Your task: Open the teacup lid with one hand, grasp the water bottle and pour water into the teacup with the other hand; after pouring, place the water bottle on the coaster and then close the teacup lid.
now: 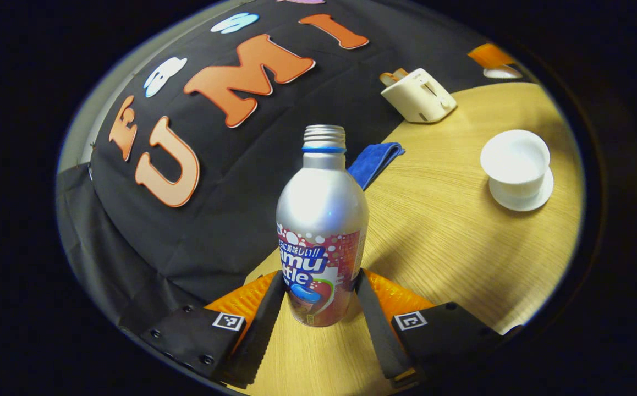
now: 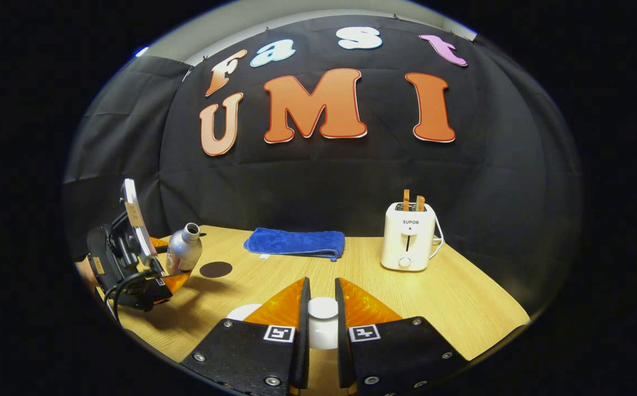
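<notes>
My left gripper (image 1: pixel 321 280) is shut on the lower body of a silver water bottle (image 1: pixel 321 214) with a red-and-blue label and an uncapped neck. The right gripper view shows that same bottle (image 2: pixel 184 252) tilted above the table in the left gripper (image 2: pixel 156 264), near a dark round coaster (image 2: pixel 215 269). The white teacup (image 1: pixel 516 162) stands without its lid on its saucer (image 1: pixel 522 201), to the right of the bottle. My right gripper (image 2: pixel 321 286) is shut on the white lid's knob (image 2: pixel 323 319). A white edge (image 2: pixel 244 312) peeks out left of its finger.
A white toaster (image 2: pixel 409 236) with two slices stands at the back right of the wooden table (image 2: pixel 461 297). A folded blue towel (image 2: pixel 296 242) lies at the back centre, against the black wall cloth. A hand holds the left gripper at the table's left edge.
</notes>
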A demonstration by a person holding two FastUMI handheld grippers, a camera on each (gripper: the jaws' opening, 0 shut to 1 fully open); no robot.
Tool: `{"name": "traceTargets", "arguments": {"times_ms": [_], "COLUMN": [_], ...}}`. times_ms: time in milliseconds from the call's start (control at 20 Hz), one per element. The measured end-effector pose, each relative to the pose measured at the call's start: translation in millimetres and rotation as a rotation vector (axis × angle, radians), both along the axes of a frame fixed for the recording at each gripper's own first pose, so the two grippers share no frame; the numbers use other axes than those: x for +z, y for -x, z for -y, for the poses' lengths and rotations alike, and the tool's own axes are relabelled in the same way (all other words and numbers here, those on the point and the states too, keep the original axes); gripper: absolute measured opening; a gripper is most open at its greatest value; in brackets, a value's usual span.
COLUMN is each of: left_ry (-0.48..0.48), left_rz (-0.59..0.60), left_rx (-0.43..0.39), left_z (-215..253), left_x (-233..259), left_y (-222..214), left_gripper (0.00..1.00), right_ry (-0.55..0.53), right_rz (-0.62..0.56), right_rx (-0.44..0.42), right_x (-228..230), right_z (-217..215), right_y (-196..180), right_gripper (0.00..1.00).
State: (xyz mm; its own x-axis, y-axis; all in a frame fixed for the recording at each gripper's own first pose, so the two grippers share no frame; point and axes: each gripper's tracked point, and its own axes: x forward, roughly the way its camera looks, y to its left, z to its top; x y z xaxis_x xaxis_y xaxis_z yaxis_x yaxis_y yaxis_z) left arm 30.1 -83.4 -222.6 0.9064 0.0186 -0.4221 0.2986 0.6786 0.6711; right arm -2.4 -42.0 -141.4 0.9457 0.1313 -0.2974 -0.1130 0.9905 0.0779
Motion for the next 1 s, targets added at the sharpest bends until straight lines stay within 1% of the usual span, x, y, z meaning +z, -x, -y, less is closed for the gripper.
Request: {"name": "traceTargets", "arguments": {"times_ms": [150, 300, 350, 450, 500, 600, 650, 800, 900, 950, 1000], "left_ry": [-0.061, -0.154, -0.179, -0.219, -0.244, -0.326, -0.350, -0.385, -0.441, -0.468, -0.489], "left_rz": [0.001, 0.018, 0.020, 0.020, 0.023, 0.051, 0.057, 0.064, 0.092, 0.103, 0.111], "left_rx": [-0.034, -0.078, -0.091, -0.119, -0.135, -0.173, -0.185, -0.206, -0.229, -0.241, -0.253], "left_z": [5, 10, 11, 17, 19, 20, 22, 22, 24, 25, 26], "left_x": [1, 8, 7, 7, 8, 12, 13, 18, 26, 29, 32], "left_y": [2, -6, -8, -10, -10, -12, -13, -11, -14, -16, -18], "left_gripper": [0.84, 0.82, 0.84, 0.82, 0.83, 0.84, 0.82, 0.82, 0.82, 0.84, 0.83], "right_ry": [-0.003, -0.003, -0.004, -0.009, -0.011, -0.015, -0.016, -0.018, -0.015, -0.014, -0.014], "right_rz": [0.000, 0.000, 0.003, 0.004, 0.002, -0.002, -0.002, 0.004, 0.004, 0.003, 0.003], "right_rx": [-0.007, -0.013, -0.020, -0.025, -0.027, -0.035, -0.035, -0.036, -0.035, -0.038, -0.035], "right_x": [-1, -2, -2, -2, -3, -4, -4, -2, -3, -3, -3], "right_z": [6, 11, 14, 17, 18, 21, 21, 23, 22, 23, 23], "right_y": [2, 3, 4, 4, 5, 6, 7, 8, 7, 8, 9], "right_gripper": [0.22, 0.22, 0.22, 0.22, 0.22, 0.22, 0.22, 0.22, 0.22, 0.22, 0.22]}}
